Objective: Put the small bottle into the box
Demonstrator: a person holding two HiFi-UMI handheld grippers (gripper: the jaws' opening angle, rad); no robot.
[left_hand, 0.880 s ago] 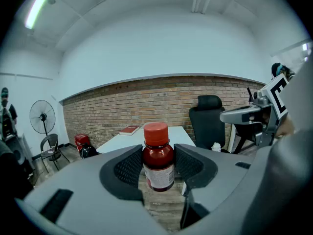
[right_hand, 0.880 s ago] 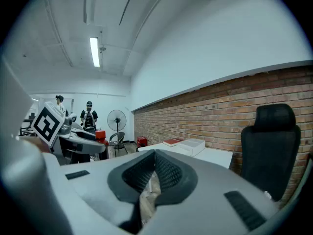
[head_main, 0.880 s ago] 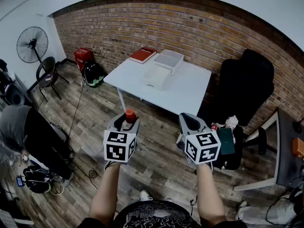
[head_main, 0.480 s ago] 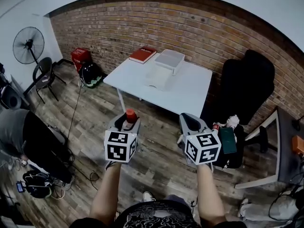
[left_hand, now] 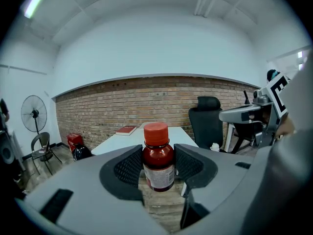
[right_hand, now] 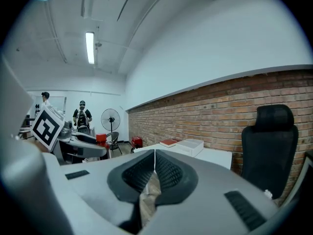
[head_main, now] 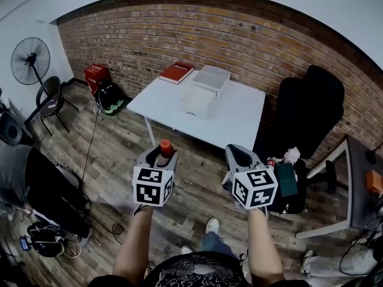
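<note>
A small dark-red bottle with a red cap and a white label stands upright between the jaws of my left gripper, which is shut on its body. From the head view the bottle's cap shows above the left gripper, over the wooden floor short of the table. My right gripper is held beside it, its jaws closed together with nothing between them. The open translucent box lies on the white table ahead, its lid behind it.
A red book lies at the table's far corner by the brick wall. A black office chair stands right of the table, with a bag and small things on the floor below it. A fan, a chair and a person are at left.
The view has advanced slightly toward the table. Both grippers keep their places in the picture, the bottle still in the left one. A foot now shows on the floor below.
</note>
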